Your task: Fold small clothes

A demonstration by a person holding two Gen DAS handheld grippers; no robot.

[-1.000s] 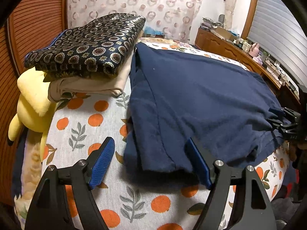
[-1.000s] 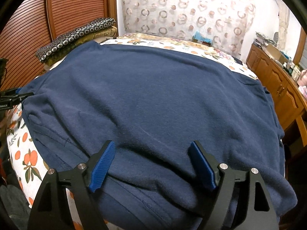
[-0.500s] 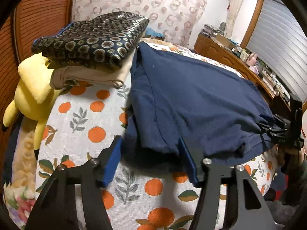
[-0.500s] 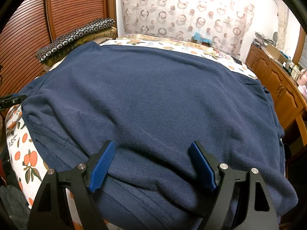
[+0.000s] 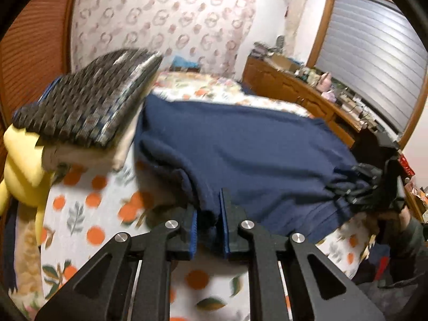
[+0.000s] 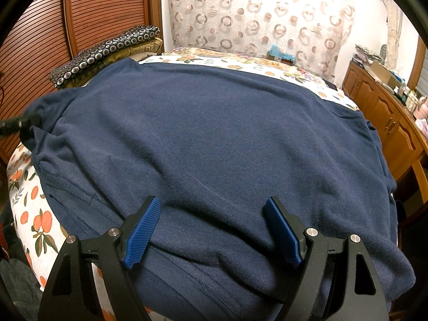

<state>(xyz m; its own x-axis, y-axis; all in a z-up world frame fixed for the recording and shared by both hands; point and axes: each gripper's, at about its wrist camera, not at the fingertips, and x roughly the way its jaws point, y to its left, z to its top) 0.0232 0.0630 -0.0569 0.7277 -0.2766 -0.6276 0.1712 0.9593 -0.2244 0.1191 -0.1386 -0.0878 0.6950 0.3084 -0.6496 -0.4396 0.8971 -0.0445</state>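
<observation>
Bed (image 5: 88,230): left gripper (image 5: 208,227) closing on navy garment (image 5: 254,160) corner.

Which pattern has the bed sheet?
Orange fruits with green leaves on white bed sheet; clearest in right wrist view.

Dim warm indoor light, left-view blur

Left wrist view motion-blurred: patterned folded cloth (image 5: 88,101) and bedsheet prints (image 5: 88,203) smeared. Yellow plush toy (image 5: 21,165) beside cloth cut by frame edge. Navy shirt (image 6: 214,147) near hem hidden under right gripper (image 6: 214,230).
</observation>
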